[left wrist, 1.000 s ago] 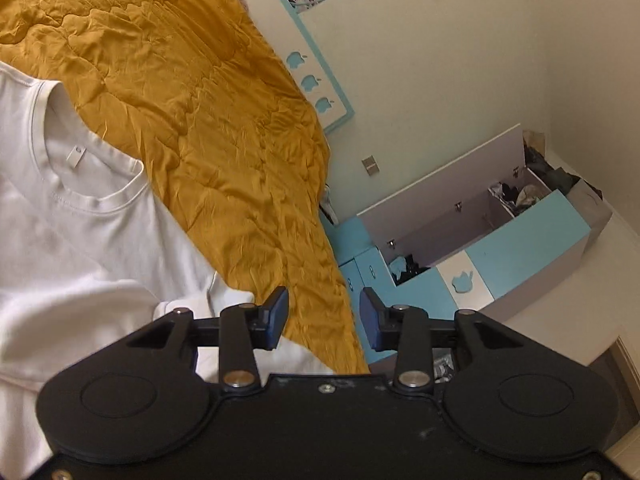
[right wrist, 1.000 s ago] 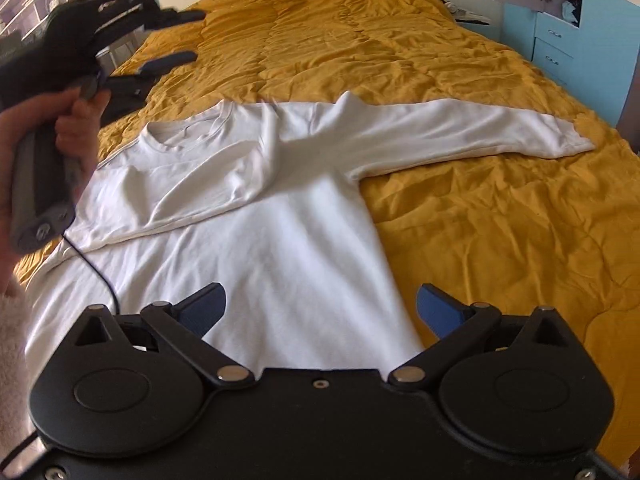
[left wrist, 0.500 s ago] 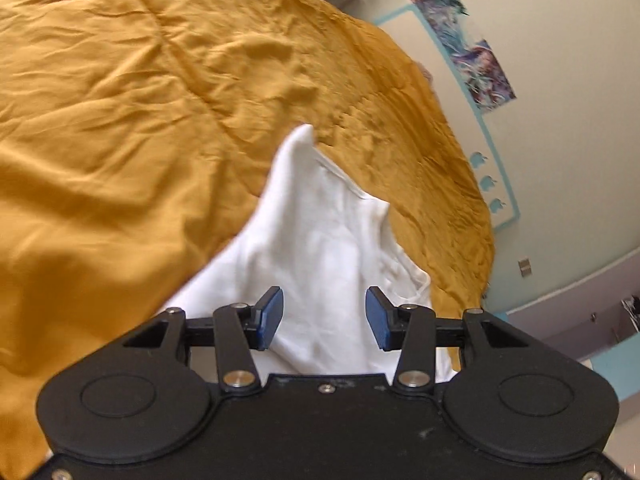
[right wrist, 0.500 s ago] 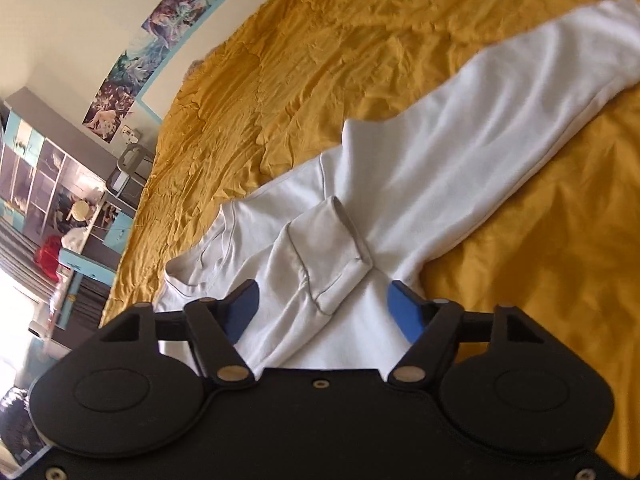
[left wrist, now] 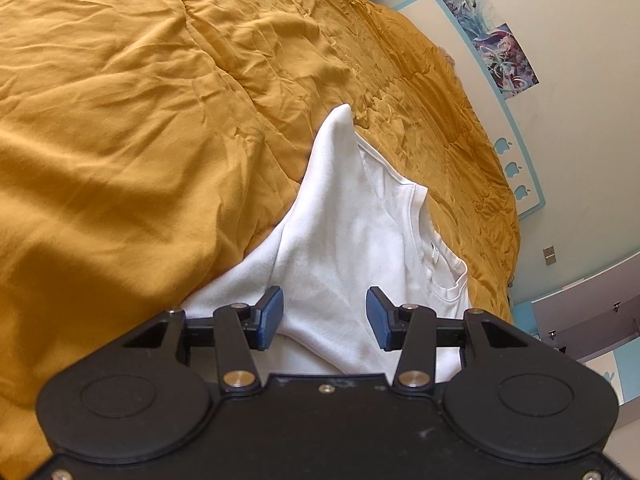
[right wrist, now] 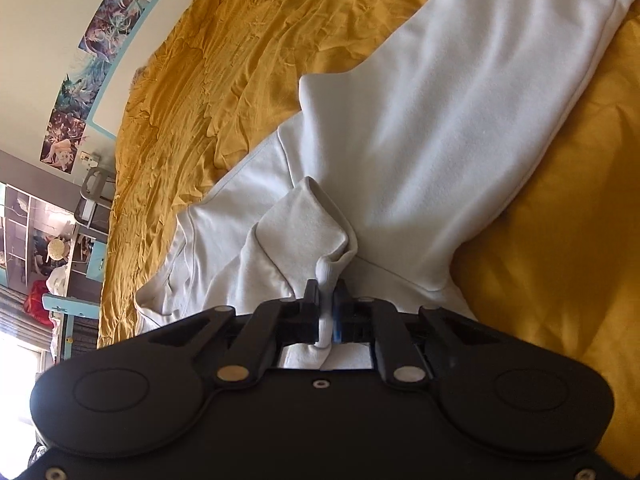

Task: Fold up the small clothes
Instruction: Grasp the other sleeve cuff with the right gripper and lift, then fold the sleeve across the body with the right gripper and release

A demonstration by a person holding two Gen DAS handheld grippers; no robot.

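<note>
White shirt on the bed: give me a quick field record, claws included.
garment: white long-sleeved shirt, spread on the bed
surface: mustard quilt, wrinkled
right claw: shut, pinching a fold of shirt fabric near the folded-in cuff
left claw: open, over the shirt near the collar, pads clear of the cloth
far sleeve: stretched flat on quilt

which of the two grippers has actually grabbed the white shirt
The right gripper: its jaws are shut on a pinched fold of the white shirt. The left gripper is open, pads clear of the fabric.
</note>
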